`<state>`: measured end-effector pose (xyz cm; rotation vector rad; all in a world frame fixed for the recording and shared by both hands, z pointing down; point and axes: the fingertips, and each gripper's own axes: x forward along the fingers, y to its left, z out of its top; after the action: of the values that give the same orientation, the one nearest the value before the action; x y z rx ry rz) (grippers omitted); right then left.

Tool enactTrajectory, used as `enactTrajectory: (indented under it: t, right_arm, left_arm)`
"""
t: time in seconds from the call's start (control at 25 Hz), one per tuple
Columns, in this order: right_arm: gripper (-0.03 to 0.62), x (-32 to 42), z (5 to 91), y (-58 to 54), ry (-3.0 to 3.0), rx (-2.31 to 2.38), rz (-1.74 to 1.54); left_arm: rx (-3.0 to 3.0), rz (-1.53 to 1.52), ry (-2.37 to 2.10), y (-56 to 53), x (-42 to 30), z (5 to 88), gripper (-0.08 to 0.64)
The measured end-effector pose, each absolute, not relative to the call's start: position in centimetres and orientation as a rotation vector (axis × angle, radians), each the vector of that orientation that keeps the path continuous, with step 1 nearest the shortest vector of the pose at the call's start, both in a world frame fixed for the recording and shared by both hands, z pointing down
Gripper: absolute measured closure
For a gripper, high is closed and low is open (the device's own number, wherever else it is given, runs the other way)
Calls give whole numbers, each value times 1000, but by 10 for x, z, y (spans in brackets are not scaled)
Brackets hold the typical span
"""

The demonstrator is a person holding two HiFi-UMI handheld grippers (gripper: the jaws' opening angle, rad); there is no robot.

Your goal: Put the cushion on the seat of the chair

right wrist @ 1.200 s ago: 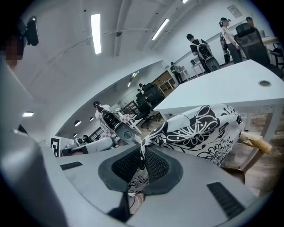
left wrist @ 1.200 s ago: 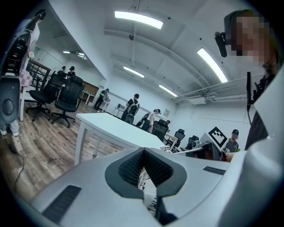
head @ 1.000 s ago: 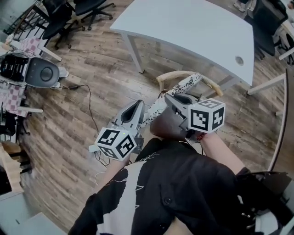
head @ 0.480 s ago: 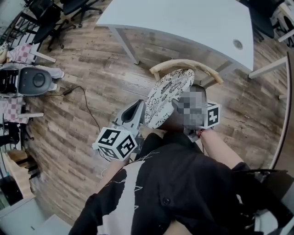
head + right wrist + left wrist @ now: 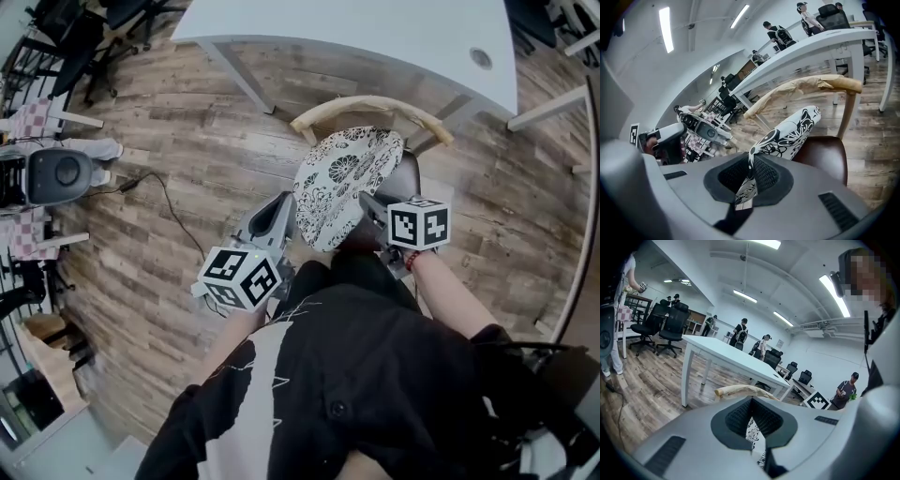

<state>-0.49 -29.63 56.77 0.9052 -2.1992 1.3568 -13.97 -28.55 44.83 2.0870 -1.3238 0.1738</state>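
A round white cushion [image 5: 345,185] with a black pattern hangs tilted over the chair's dark brown seat [image 5: 410,176], in front of the curved wooden backrest [image 5: 370,105]. My left gripper [image 5: 285,208] is shut on the cushion's left edge, and printed fabric [image 5: 753,430] shows between its jaws. My right gripper [image 5: 367,202] is shut on the near right edge. In the right gripper view the cushion [image 5: 790,136] slopes up from the jaws [image 5: 750,180] above the seat [image 5: 826,155] and below the backrest [image 5: 806,86]. The cushion hides most of the seat in the head view.
A white table [image 5: 375,37] stands right behind the chair, with its leg [image 5: 239,80] to the left. A black cable [image 5: 171,204] runs over the wooden floor to a black device [image 5: 56,176] at far left. Office chairs and people are in the background.
The cushion has turned from nearly edge-on to face-up and has come down over the chair seat. Both grippers have sunk with it, the right one more.
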Motion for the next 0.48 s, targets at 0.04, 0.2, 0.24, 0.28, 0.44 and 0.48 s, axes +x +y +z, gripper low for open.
enactTrajectory:
  t: [0.04, 0.2, 0.24, 0.28, 0.44, 0.48]
  right_arm:
    - [563, -1, 572, -295, -2185, 919, 1351]
    - [563, 14, 590, -291, -2127, 965, 1337]
    - [563, 18, 595, -290, -2113, 974, 1334]
    - [563, 22, 600, -289, -2098, 983, 1329]
    - [563, 37, 618, -284, -2049, 994, 1340]
    - [563, 40, 622, -283, -2036, 999, 1340]
  left_arm:
    - [2076, 177, -1319, -285, -139, 453, 555]
    - [2031, 172, -1301, -284, -136, 468, 555]
    - [2026, 171, -1295, -284, -135, 470, 556]
    - [2023, 172, -1291, -283, -134, 473, 555]
    - [2017, 193, -1275, -279, -128, 481, 555]
    - [2017, 201, -1268, -278, -126, 483, 555]
